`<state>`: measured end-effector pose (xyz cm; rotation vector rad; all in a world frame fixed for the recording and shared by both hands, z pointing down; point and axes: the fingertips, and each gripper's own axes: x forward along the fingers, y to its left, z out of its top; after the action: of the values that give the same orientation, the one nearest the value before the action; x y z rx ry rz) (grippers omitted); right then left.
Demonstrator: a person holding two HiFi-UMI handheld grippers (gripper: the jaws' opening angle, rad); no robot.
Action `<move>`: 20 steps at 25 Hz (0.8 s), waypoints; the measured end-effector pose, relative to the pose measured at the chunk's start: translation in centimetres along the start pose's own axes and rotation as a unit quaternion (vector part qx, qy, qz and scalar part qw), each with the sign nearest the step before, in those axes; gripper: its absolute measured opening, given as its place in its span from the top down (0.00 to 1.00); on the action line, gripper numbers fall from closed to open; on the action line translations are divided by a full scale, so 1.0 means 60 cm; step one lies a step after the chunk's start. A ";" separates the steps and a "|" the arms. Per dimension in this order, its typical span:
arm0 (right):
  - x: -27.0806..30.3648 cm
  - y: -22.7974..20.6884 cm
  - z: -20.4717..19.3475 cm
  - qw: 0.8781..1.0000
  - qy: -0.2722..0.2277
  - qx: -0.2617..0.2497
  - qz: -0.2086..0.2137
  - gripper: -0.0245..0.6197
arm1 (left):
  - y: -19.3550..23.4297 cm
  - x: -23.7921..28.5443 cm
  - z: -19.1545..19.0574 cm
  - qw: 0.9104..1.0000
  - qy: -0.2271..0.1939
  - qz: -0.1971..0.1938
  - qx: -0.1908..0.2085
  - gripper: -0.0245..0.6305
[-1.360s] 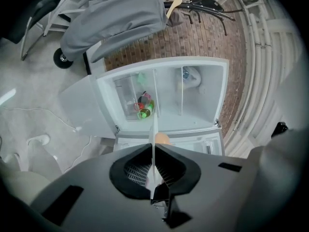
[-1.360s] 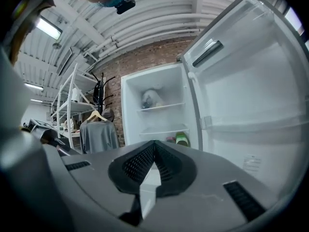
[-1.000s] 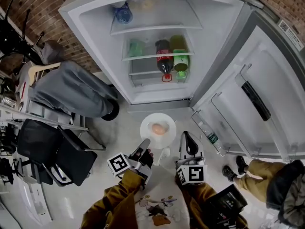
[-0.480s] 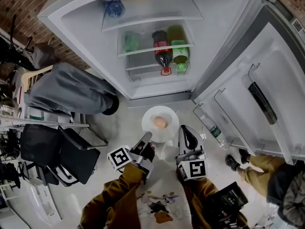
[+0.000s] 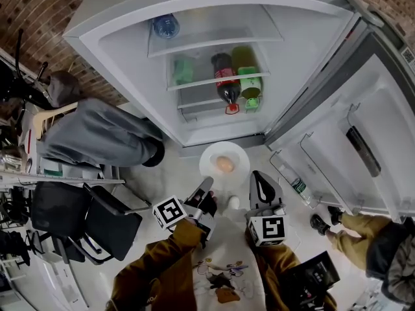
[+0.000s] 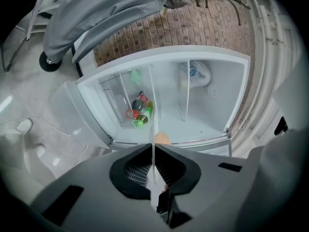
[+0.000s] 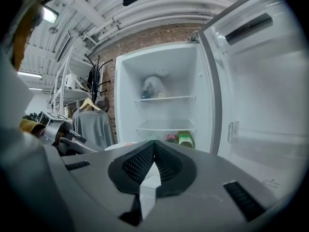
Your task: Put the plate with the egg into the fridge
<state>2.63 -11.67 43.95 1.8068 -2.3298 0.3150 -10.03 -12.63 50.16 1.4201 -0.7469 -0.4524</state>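
Plate [image 5: 209, 164] with egg [image 5: 225, 164], now nearer the fridge [image 5: 305, 47]

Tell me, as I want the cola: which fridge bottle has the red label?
The dark bottle, right beside the green bottle on the lower shelf; the top-shelf bottle is clear blue.

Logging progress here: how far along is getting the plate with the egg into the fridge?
Done: the fridge stands open, door swung wide. In hand: the left gripper is shut on the rim of the plate, egg on it, held outside the fridge front. The right gripper is shut, empty. Left: move the plate inside, set it on a shelf, release.
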 end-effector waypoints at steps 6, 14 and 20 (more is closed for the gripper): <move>0.023 0.015 0.004 1.000 -0.010 0.003 -0.004 0.95 | 0.003 0.008 0.018 1.000 0.013 0.003 -0.002 0.93; 0.043 0.027 0.001 1.000 -0.003 0.008 -0.010 0.95 | 0.013 0.029 0.036 1.000 0.022 0.004 0.004 0.93; 0.060 0.024 0.004 1.000 -0.005 0.017 -0.022 0.95 | 0.019 0.035 0.051 1.000 0.024 0.008 0.011 0.93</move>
<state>0.35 -14.72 44.60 1.8779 -2.3005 0.3432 -10.85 -16.13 51.65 1.4386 -0.7255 -0.3965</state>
